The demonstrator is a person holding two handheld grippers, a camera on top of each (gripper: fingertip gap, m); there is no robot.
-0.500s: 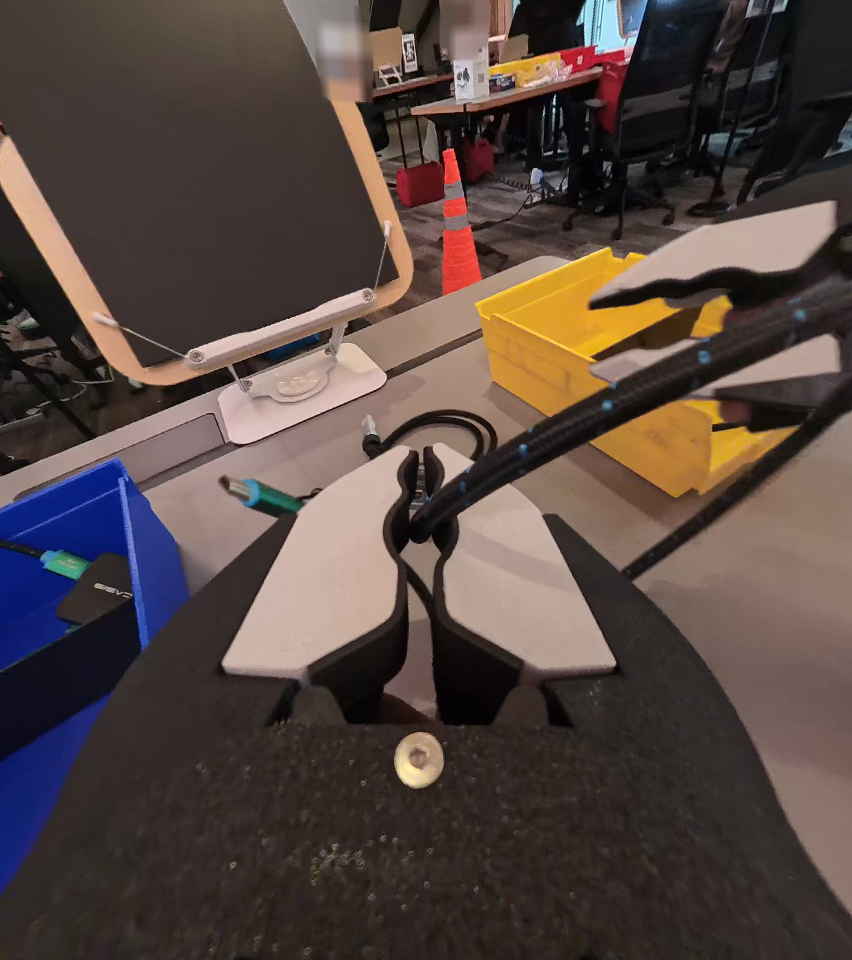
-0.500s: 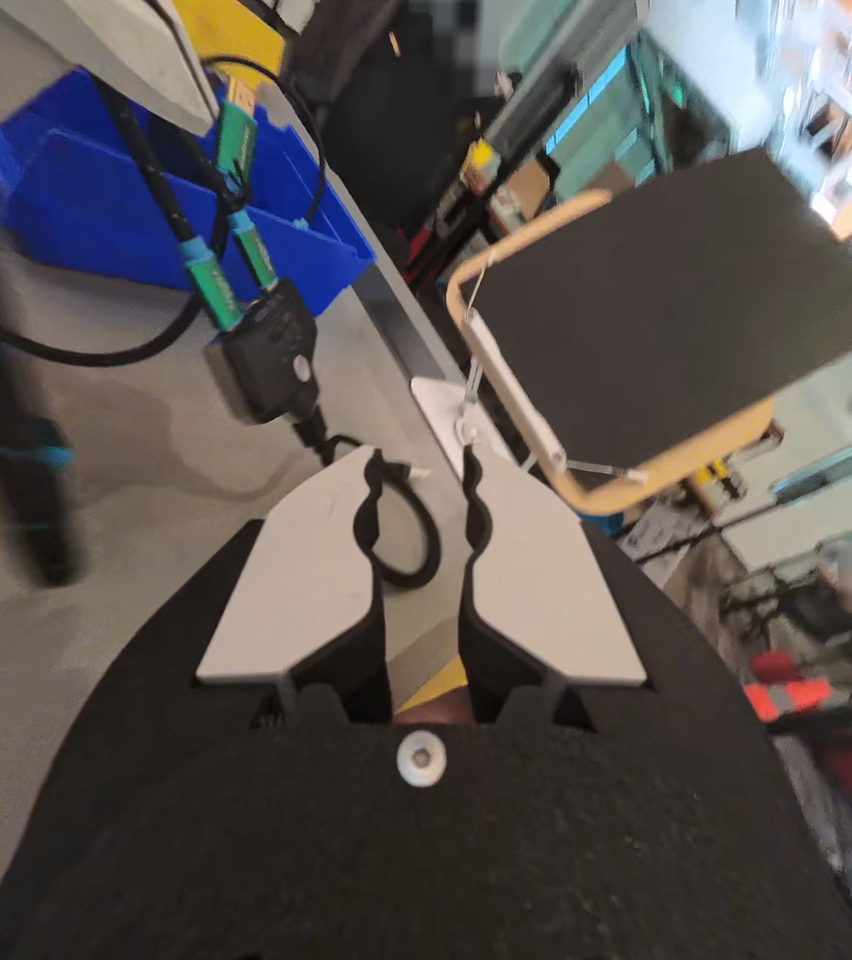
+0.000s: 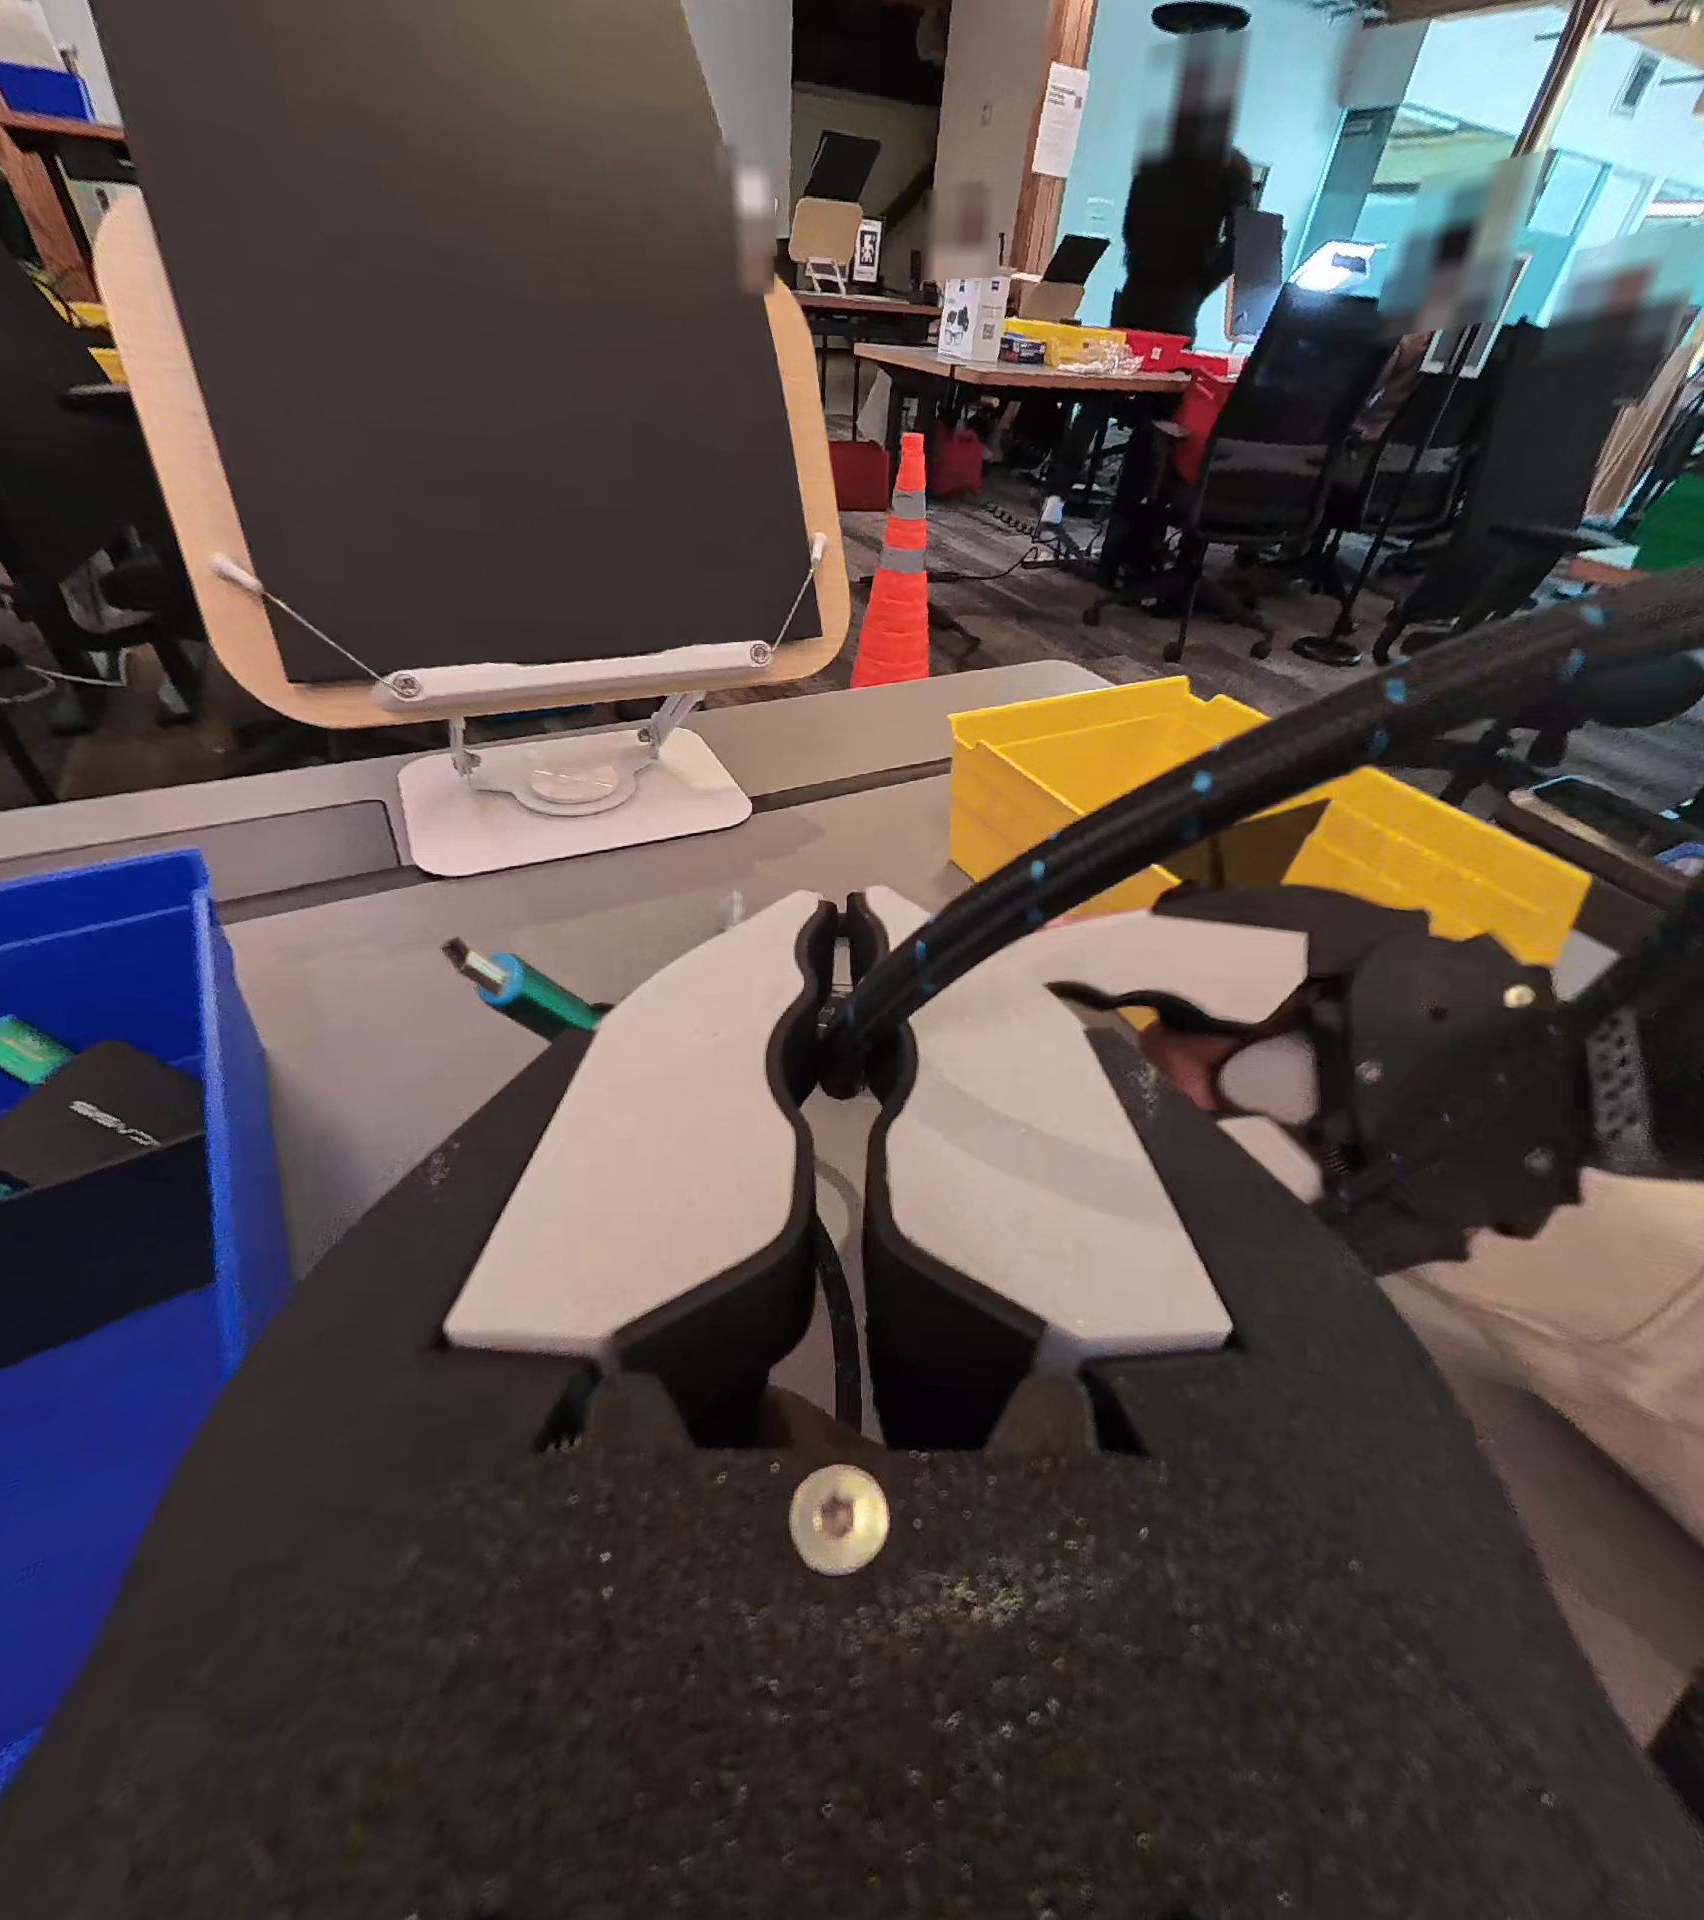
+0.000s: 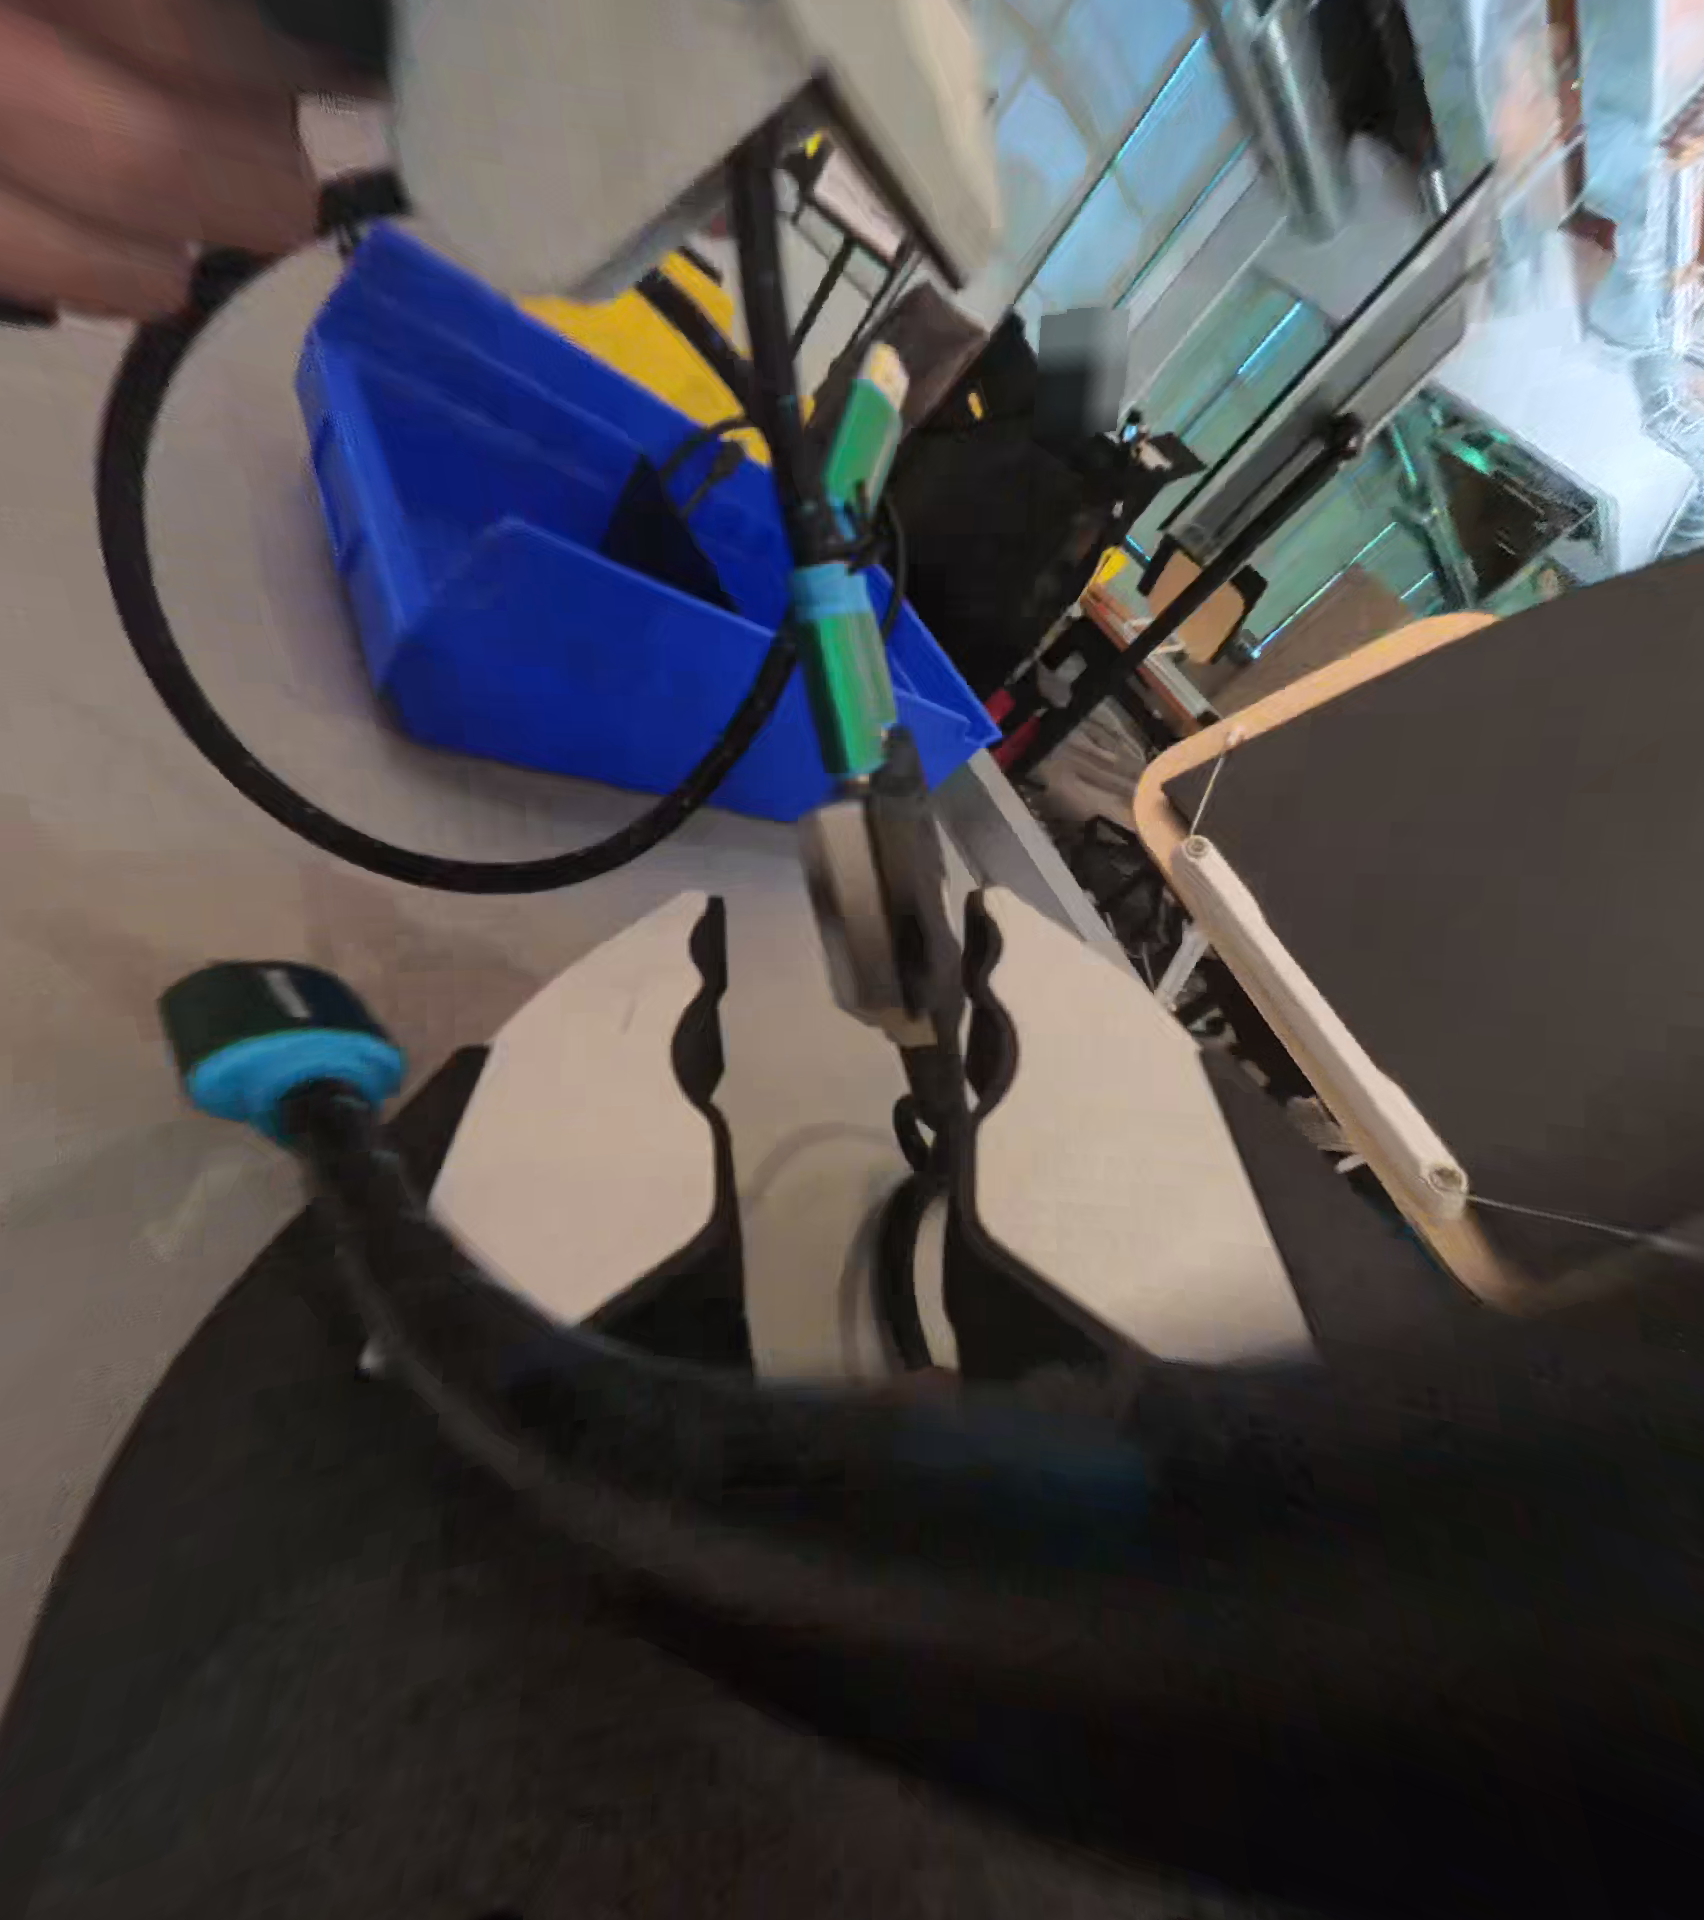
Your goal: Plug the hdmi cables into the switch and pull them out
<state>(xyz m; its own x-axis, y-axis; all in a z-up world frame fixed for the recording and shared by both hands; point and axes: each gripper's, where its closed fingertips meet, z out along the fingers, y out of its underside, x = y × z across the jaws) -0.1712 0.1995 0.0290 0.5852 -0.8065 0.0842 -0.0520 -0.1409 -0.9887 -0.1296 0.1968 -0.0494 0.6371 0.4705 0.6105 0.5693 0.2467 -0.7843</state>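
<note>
**Left jaws on the cable, right jaws apart**

Though the right wrist view is blurred, I can read most of the scene. Working from the left in my left wrist view, a blue bin sits at nine o'clock on the grey surface; inside it lies a flat black box with a green plug touching its far corner. At about eleven o'clock a loose green HDMI plug lies just beyond my left gripper, its metal tip pointing away to the left. My left jaws are together, clamped on a black braided cable that arcs up and away toward two o'clock. Behind, at twelve, a dark board on a white stand tilts back; a yellow bin rests at one o'clock. At three o'clock the other gripper shows side-on.

In the right wrist view, a blue-collared plug hangs at nine o'clock beside my right gripper, its cable crossing low in front of the lens. My right jaws stand apart. Between their tips I see a small grey-and-dark block, likely the switch, hanging from a green plug at twelve o'clock; it lies near the right finger, but I cannot tell whether it touches.
</note>
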